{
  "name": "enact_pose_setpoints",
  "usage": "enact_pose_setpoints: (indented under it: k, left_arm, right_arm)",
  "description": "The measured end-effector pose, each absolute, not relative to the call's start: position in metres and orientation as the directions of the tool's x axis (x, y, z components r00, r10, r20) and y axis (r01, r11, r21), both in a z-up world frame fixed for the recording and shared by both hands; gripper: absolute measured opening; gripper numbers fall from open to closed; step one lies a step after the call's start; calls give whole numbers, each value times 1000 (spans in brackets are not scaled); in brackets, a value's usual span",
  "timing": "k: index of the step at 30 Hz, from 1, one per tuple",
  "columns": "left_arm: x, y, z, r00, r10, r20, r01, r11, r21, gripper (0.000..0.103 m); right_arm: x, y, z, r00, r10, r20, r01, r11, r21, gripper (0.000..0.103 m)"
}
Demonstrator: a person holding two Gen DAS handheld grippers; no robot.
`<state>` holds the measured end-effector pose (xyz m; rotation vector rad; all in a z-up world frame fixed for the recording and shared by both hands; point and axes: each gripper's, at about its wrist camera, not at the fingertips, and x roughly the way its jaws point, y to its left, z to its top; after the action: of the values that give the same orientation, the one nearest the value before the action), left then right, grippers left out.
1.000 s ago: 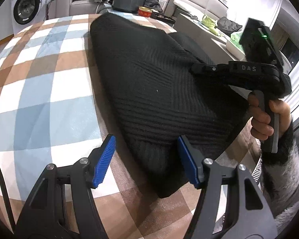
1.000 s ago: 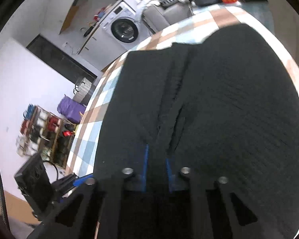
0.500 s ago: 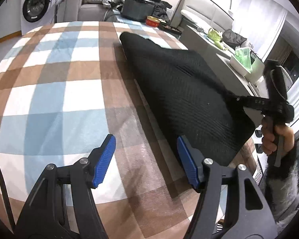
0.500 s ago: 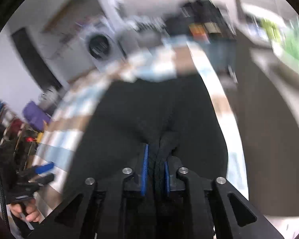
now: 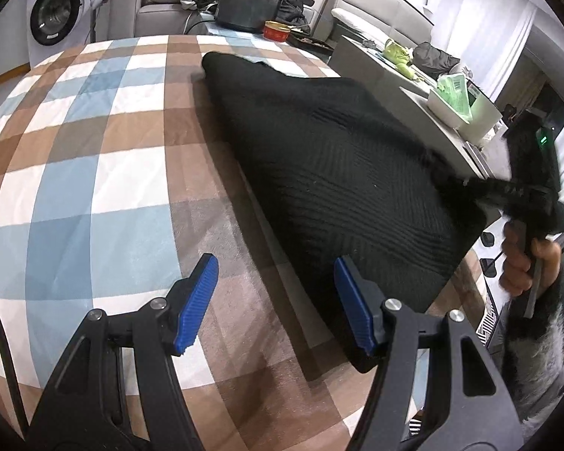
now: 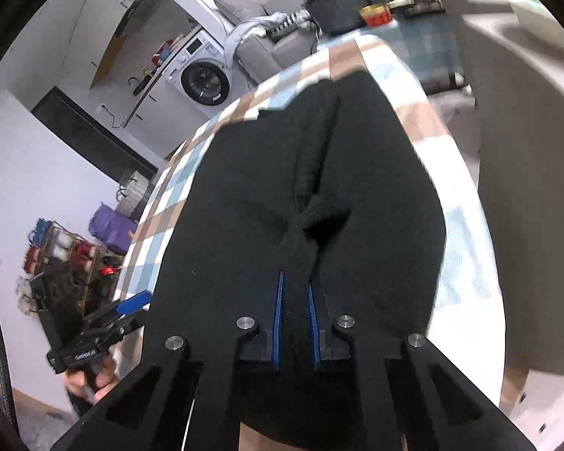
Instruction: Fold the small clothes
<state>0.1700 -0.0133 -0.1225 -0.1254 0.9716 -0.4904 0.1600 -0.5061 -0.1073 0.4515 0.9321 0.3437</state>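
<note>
A black knit garment (image 5: 331, 158) lies on the checked tablecloth (image 5: 94, 143), stretched toward the right edge. My left gripper (image 5: 274, 300) is open and empty, just above the cloth beside the garment's near corner. My right gripper (image 6: 295, 300) is shut on a bunched fold of the garment (image 6: 304, 195) and holds that edge raised. It shows in the left wrist view (image 5: 507, 188) at the right, gripping the cloth's edge. The left gripper shows in the right wrist view (image 6: 131, 304) at the lower left.
A red tin (image 5: 276, 31) and a dark box (image 5: 246, 9) stand at the table's far end. A washing machine (image 5: 56, 11) stands at the back left. A grey counter (image 5: 413, 86) with a green-filled tray runs along the right. A shelf of spools (image 6: 60, 248) stands by the wall.
My right gripper has pulled the garment's edge to the right and lifted it, still gripping. The garment slid away from between my left gripper's fingers, and the left gripper stays open.
</note>
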Motion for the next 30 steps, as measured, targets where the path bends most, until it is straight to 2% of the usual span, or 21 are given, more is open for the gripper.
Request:
enact_pose_setpoints:
  k: [4, 6, 9, 10, 13, 15, 18, 20, 21, 22, 26, 30]
  left_arm:
    - [169, -16, -120, 469, -454, -757, 346, 883, -316, 61]
    - [171, -16, -122, 463, -460, -757, 342, 881, -326, 61]
    - [177, -20, -128, 444, -473, -761, 336, 875, -348, 61]
    - [180, -21, -129, 442, -475, -761, 335, 874, -351, 61]
    - [192, -25, -131, 440, -487, -754, 320, 870, -375, 61]
    - [203, -29, -133, 432, -507, -746, 306, 860, -408, 61]
    - [220, -36, -137, 425, -534, -731, 289, 845, -449, 60]
    - [230, -45, -141, 424, -538, -729, 287, 843, -455, 40]
    - [233, -48, -143, 416, -536, -735, 288, 844, -452, 35]
    - [235, -52, -143, 424, -525, -738, 287, 851, -440, 31]
    - [233, -48, -140, 458, -490, -742, 293, 871, -395, 27]
    - [222, -13, -137, 495, -441, -749, 248, 898, -364, 25]
  right_arm:
    - [149, -515, -73, 623, 407, -668, -92, 886, 455, 9]
    - [144, -522, -83, 615, 234, -753, 17, 951, 309, 9]
    - [148, -538, -122, 498, 233, -835, 120, 936, 332, 9]
    - [148, -542, -125, 496, 255, -830, 122, 926, 358, 11]
    - [140, -553, -119, 553, 309, -773, 92, 900, 426, 24]
    - [141, -557, -117, 581, 316, -751, 86, 893, 442, 44]
    - [149, -550, -130, 567, 343, -748, 73, 884, 461, 44]
    - [152, -545, -136, 560, 350, -751, 53, 889, 454, 36]
    - [154, -541, -137, 558, 345, -755, 49, 894, 445, 29]
    - [153, -537, -137, 554, 347, -757, 47, 895, 445, 27]
    - [156, -519, -137, 536, 380, -754, 28, 885, 466, 25]
    - [156, -485, -139, 510, 427, -746, -23, 875, 484, 25]
